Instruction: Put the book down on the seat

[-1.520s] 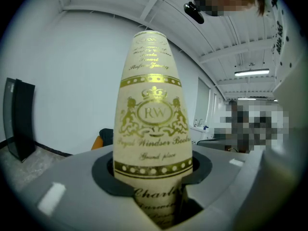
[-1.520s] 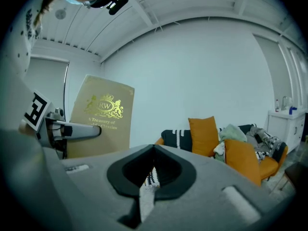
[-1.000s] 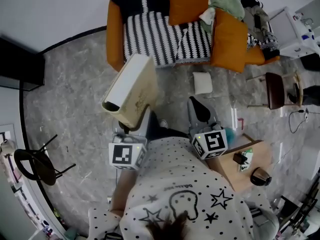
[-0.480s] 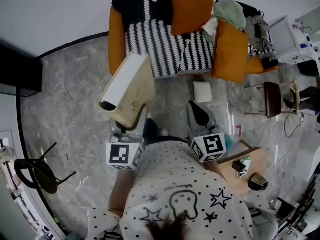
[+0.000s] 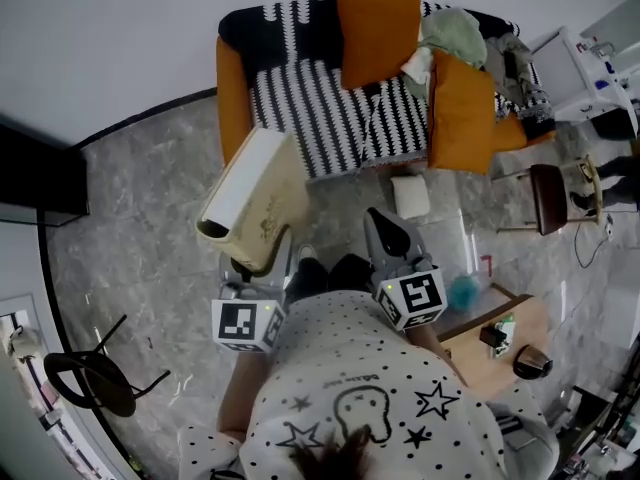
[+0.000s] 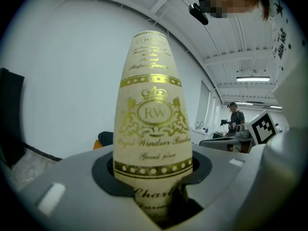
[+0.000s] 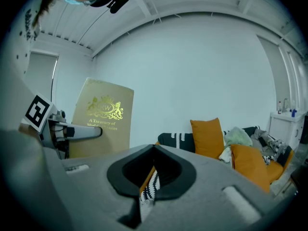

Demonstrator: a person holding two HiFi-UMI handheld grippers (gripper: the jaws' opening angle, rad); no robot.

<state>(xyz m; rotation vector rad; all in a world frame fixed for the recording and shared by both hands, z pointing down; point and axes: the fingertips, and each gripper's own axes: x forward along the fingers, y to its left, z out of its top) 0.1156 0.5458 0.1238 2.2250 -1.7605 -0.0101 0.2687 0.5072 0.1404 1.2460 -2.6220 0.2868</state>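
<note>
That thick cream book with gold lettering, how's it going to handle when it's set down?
Probably stiff: the book stands straight out of the left tool, gripped at one end, without sagging. Its thickness suggests it's heavy and may lever in that grip. Stood on edge on the striped seat, it would likely topple.
</note>
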